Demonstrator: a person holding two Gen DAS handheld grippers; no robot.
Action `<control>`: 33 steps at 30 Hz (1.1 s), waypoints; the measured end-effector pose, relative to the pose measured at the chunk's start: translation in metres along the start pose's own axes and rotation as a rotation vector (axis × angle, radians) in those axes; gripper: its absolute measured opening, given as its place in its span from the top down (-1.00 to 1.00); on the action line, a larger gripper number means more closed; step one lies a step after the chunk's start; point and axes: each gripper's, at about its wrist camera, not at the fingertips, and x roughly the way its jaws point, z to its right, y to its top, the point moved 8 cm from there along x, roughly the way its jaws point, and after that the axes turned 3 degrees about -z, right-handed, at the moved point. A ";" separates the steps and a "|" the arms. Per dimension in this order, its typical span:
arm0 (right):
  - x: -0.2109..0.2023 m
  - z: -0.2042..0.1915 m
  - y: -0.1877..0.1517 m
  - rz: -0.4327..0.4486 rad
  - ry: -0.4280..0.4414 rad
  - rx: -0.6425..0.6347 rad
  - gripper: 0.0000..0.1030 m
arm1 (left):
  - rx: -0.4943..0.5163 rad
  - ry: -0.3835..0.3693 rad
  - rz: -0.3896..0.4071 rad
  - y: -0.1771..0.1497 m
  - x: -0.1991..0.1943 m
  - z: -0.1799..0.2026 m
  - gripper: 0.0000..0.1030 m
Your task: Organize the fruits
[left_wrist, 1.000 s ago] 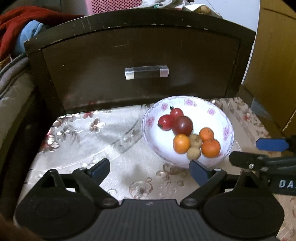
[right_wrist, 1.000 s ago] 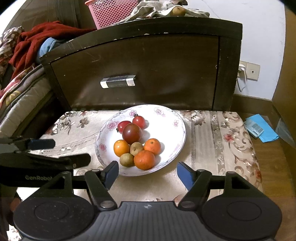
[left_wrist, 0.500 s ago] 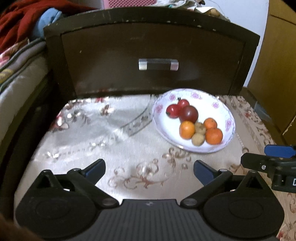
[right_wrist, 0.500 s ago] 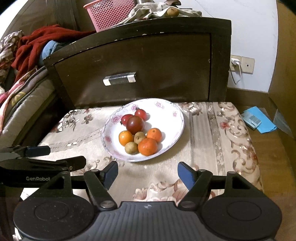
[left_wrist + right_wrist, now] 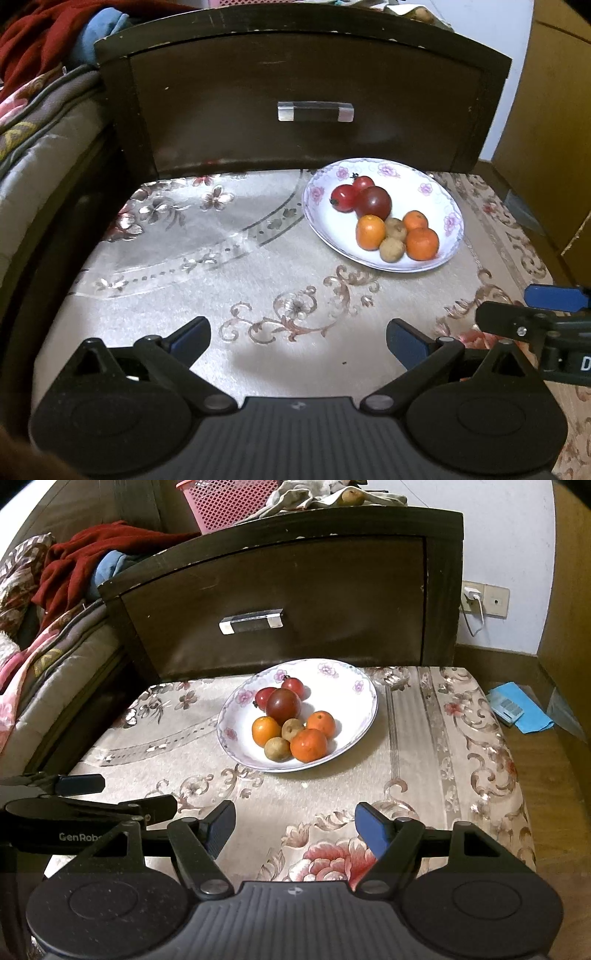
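A white flowered plate (image 5: 439,199) (image 5: 351,690) sits on a cloth-covered stool and holds red tomatoes (image 5: 343,197) (image 5: 293,686), a dark tomato (image 5: 373,202) (image 5: 283,703), three oranges (image 5: 422,243) (image 5: 308,744) and two small brown fruits (image 5: 391,249) (image 5: 277,748). My left gripper (image 5: 297,338) is open and empty, well short of the plate and to its left. My right gripper (image 5: 294,829) is open and empty, short of the plate in front of it.
A dark wooden drawer front (image 5: 314,110) (image 5: 273,616) with a clear handle stands right behind the plate. A bed with blankets (image 5: 48,635) lies left. A pink basket (image 5: 229,502) and cloths sit on top. A blue packet (image 5: 517,710) lies on the floor right.
Both grippers have pulled back from the plate, so it looks farther and smaller. The left view has shifted leftward. Both stay open and empty; the fruits have not moved.
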 end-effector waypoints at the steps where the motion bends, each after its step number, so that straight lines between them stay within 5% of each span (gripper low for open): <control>1: -0.001 -0.001 -0.001 -0.001 0.001 -0.001 -0.29 | 0.001 0.001 0.002 -0.001 -0.001 0.000 -1.00; 26: -0.031 -0.017 -0.038 -0.017 0.004 0.016 -0.31 | -0.014 -0.017 0.007 -0.035 -0.044 0.002 -1.00; 33: -0.043 -0.019 -0.047 -0.010 0.004 0.025 -0.31 | -0.018 -0.006 0.063 -0.037 -0.065 0.003 -1.00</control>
